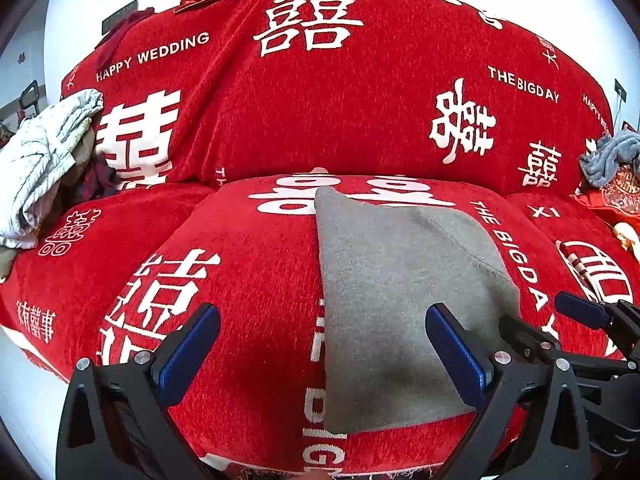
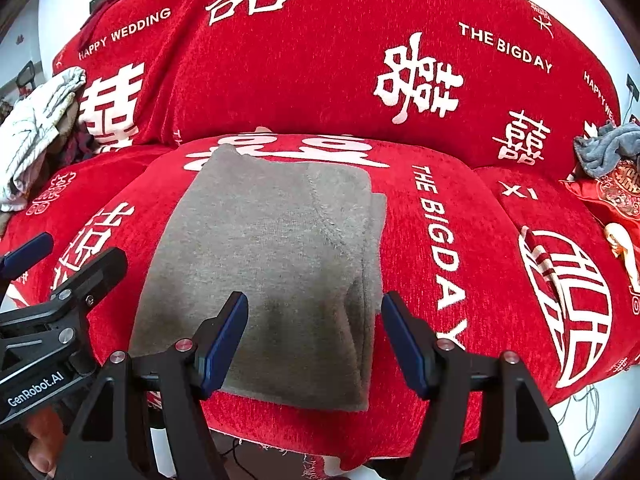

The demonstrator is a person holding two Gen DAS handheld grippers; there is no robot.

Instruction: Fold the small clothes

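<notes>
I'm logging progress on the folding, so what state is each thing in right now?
grey garment: folded into a flat rectangle on the middle seat cushion, not gripped.
left tongs: open, holding nothing.
right tongs: open over the garment's near edge, holding nothing.
white patterned clothes: unfolded, heaped at the left end of the sofa.
blue-grey cloth: crumpled at the right end.
red sofa cover: spread over seat and backrest.

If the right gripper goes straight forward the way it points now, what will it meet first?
Most likely the folded grey garment: the right gripper is open and points down at its near part, on the red sofa cover. Depth is hard to judge.
</notes>
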